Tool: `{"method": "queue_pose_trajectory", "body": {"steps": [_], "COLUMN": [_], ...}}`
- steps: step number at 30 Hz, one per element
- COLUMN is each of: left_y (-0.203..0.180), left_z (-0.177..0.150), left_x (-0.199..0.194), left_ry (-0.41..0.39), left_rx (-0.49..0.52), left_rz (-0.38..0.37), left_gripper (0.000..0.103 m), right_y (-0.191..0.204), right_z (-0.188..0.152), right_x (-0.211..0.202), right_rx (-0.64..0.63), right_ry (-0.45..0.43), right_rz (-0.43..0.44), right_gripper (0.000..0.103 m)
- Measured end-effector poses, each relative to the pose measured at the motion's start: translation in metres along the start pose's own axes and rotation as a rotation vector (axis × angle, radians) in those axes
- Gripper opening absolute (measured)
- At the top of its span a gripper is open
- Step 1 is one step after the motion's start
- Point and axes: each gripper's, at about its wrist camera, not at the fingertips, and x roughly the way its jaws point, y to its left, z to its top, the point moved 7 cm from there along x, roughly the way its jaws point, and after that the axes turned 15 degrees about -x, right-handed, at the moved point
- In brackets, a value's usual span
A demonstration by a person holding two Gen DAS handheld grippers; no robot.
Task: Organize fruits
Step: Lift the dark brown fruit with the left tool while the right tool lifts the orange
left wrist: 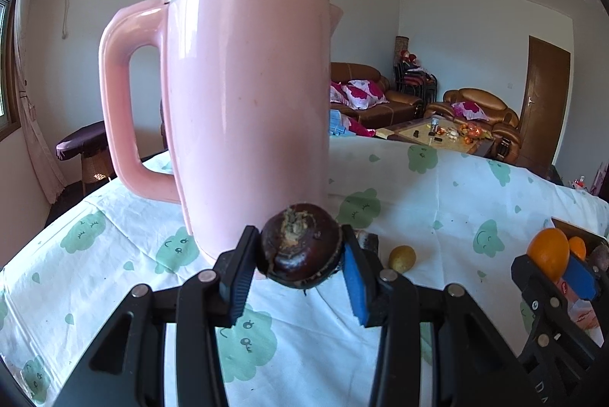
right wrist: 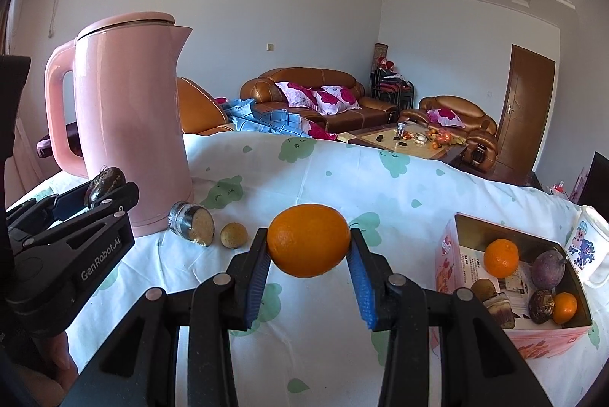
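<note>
Orange clamped in right fingers | left fingers clamp dark fruit

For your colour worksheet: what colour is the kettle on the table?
Pale pink kettle, shown best in the left wrist view.

Your left gripper is matte black plastic, its two fingers built from angled link bars pinned with round silver rivets. Each finger ends in a ribbed blue pad. Your right gripper is the same build: black linkage, silver pivot pins, blue ridged pads. Seen from the right wrist view, the left gripper's side carries white lettering reading "GenRobot.AI" and a small screw near the finger base.
</note>
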Motion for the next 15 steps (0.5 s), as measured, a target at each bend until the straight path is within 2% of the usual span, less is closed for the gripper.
{"method": "queue_pose_trajectory", "body": {"steps": [5,15], "left_y": [-0.004,-0.007], "left_z": [0.0,-0.005], "left_x": [-0.009,-0.025], "left_ry": [-0.039,-0.067], "left_rx": [0.007,-0.014], "left_rz": [0.003,-0.004], "left_gripper": [0.044,0.044], "right_y": [-0.003,-0.013], "right_z": [-0.004,-0.013], "right_x": [-0.006,-0.021], "right_rx": [0.005,0.014], "right_ry": [-0.008,-0.02], "right_rz": [-0.003,-0.026], "right_gripper": [0.042,0.042]}}
